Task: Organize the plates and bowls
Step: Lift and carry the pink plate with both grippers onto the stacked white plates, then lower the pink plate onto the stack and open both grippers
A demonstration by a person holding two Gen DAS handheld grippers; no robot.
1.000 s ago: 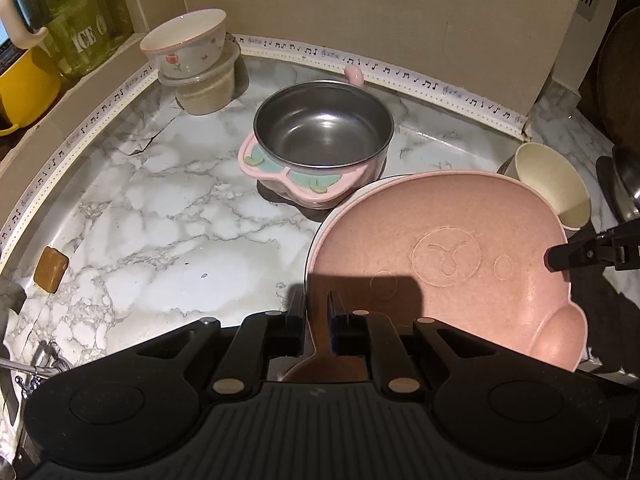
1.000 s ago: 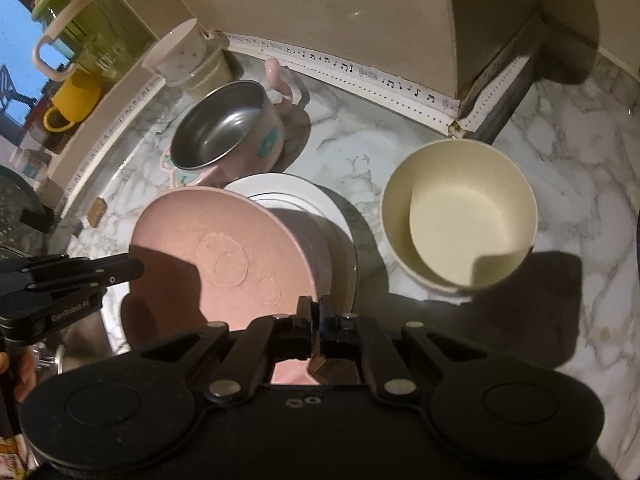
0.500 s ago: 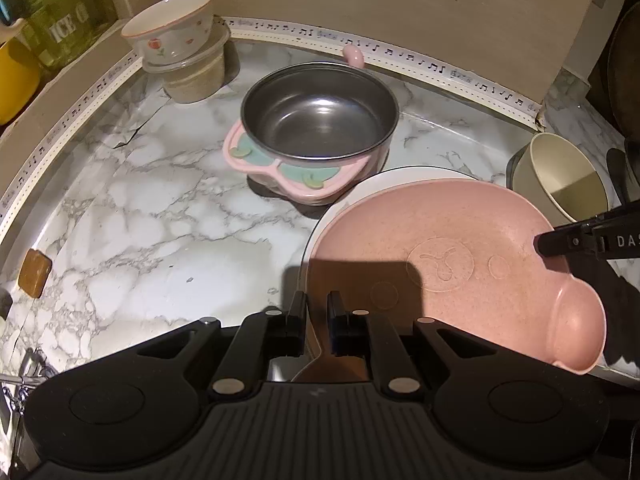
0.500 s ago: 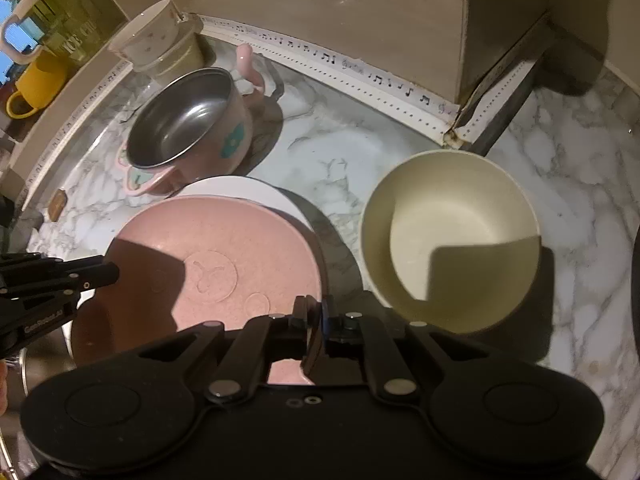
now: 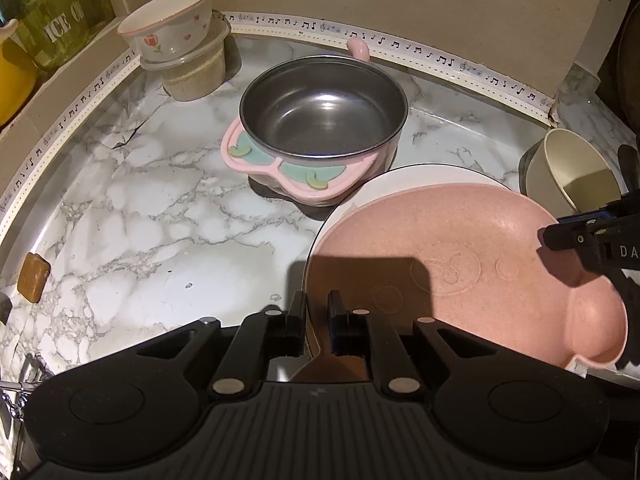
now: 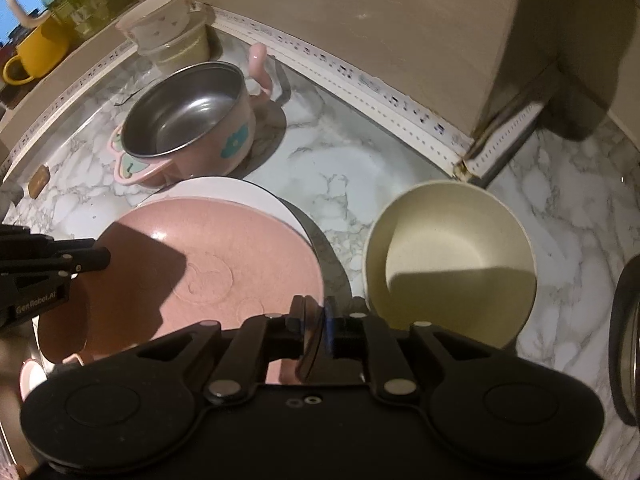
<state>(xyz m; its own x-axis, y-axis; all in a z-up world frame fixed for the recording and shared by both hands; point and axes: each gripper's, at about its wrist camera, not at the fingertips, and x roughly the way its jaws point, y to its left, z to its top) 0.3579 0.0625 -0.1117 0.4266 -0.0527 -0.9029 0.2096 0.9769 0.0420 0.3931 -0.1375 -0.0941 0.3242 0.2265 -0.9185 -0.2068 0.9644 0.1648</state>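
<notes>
A pink bear-shaped plate (image 5: 460,264) (image 6: 208,264) sits over a white plate (image 5: 404,178) (image 6: 224,188) on the marble counter. My left gripper (image 5: 317,320) is shut on the pink plate's near rim. My right gripper (image 6: 316,320) is shut on the opposite rim; it shows at the right edge of the left wrist view (image 5: 580,236). A steel bowl in a pink holder (image 5: 320,128) (image 6: 188,120) stands behind the plates. A cream bowl (image 5: 572,172) (image 6: 448,256) stands to the right.
A floral bowl stacked on a lidded container (image 5: 176,48) (image 6: 168,36) stands in the back left corner. A yellow mug (image 6: 36,56) and a green jar (image 5: 52,12) sit on the ledge. A small brown block (image 5: 34,278) lies at the left. A wall corner (image 6: 500,60) juts out behind.
Both grippers have lowered the pink plate toward the white plate and moved closer to the counter. The plate's tilt has flattened.
</notes>
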